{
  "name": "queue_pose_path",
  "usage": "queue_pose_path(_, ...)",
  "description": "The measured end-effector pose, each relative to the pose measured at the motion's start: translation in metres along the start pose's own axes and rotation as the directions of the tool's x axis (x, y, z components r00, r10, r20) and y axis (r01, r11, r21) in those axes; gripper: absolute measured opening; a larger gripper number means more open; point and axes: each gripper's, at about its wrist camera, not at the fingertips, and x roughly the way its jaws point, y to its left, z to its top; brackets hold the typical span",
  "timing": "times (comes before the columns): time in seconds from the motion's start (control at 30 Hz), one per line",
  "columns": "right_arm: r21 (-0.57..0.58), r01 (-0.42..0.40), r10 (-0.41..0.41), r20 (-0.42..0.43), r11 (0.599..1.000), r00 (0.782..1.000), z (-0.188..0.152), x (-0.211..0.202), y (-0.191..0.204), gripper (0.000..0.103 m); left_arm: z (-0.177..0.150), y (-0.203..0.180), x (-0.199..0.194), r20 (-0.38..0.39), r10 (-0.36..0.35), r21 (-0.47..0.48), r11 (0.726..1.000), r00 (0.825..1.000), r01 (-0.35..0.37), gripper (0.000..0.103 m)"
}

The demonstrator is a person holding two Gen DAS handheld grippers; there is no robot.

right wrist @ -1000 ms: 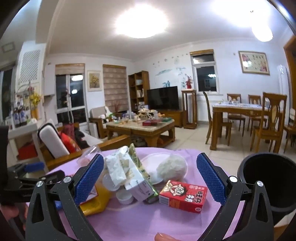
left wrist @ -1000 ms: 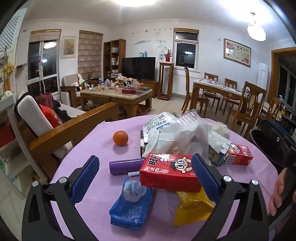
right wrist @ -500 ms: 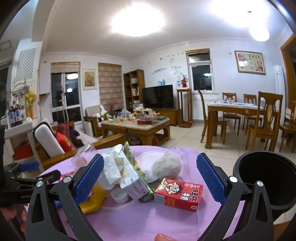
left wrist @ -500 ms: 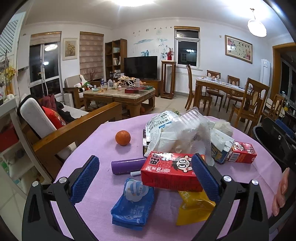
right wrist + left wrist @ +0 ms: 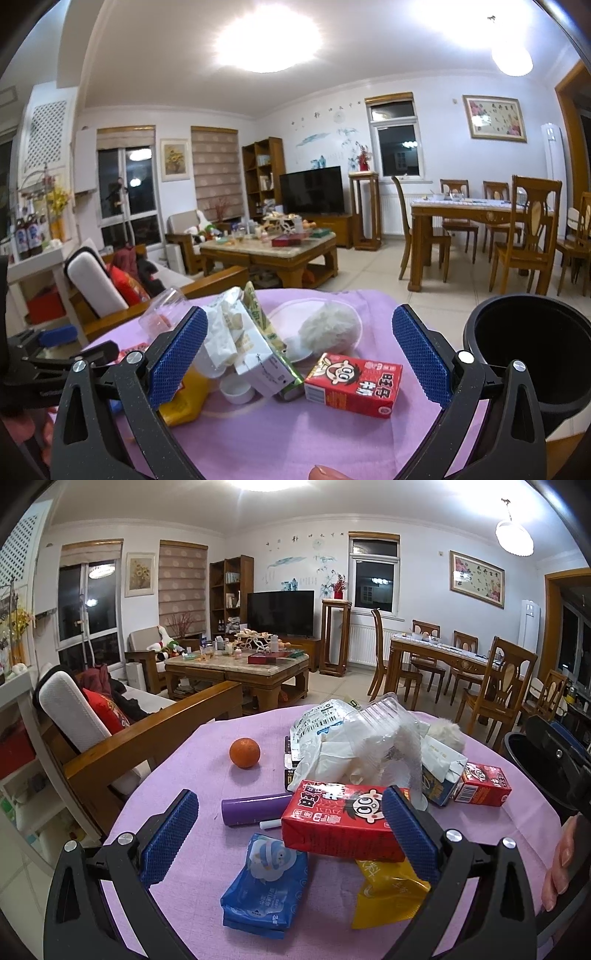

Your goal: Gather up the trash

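A heap of trash lies on the purple tablecloth [image 5: 192,775]. In the left wrist view a large red milk carton [image 5: 343,818] lies in front of white plastic wrappers [image 5: 362,746], beside a blue wipes pack [image 5: 266,882] and a yellow pouch [image 5: 388,890]. My left gripper [image 5: 291,834] is open, above the blue pack and large carton. In the right wrist view a small red carton [image 5: 354,384] lies between my open right gripper's [image 5: 299,354] fingers, next to a white and green carton [image 5: 258,354] and a white wad [image 5: 328,328]. The black bin [image 5: 532,354] stands at the right.
An orange [image 5: 244,752] and a purple tube [image 5: 255,808] lie on the cloth's left side. A wooden sofa arm [image 5: 147,738] runs along the table's left edge. A coffee table [image 5: 236,672] and dining chairs [image 5: 495,686] stand beyond.
Both grippers have risen and tilted slightly; the trash sits a little lower in both views. Nothing was grasped or moved on the table.
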Motion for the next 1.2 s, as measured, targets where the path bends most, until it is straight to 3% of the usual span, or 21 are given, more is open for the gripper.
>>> queue_pose_path(1.2,0.014,-0.003,0.003,-0.002,1.0,1.0,-0.0013,0.0002,-0.0018,0.099,-0.0007,-0.0008,0.0005,-0.002,0.001,0.0,1.0,1.0,-0.001,0.098)
